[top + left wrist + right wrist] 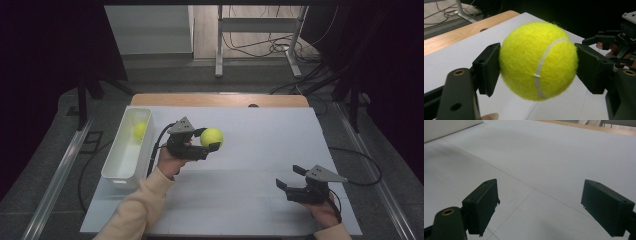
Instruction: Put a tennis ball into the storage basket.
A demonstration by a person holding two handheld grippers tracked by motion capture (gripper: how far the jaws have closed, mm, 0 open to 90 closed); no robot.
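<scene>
Tabletop (260, 150): white, gridded with thin lines, bare across its middle and right, a strip of wood at the far edge

White bin (116, 165): long, open-topped, along the left edge of the tabletop, already holding one tennis ball (139, 131) at its far end; probably the place meant for the other ball, since its open top sits just left of the loaded hand

Left hand-held gripper (210, 139): raised above the tabletop near the bin's far end, pinching the held tennis ball (538, 60) across its widest part; in the left gripper view, a black pad pressed against each side, ball clear of the surface below, white seam facing the camera; squeezed at the middle so the round felt cannot roll out sideways

Right hand-held gripper (291, 177): low at the near right of the tabletop, well apart from ball and bin, jaws spread wide with nothing between them in the right gripper view; likely parked out of the way

Path from ball to bin: short, leftward, nothing between; only the bin's near wall to clear, and the resting ball to avoid landing on, with free room toward the bin's near end

Beyond the tabletop: grey floor, metal frame legs (219, 45), loose cables (272, 47), none of it near the work
</scene>
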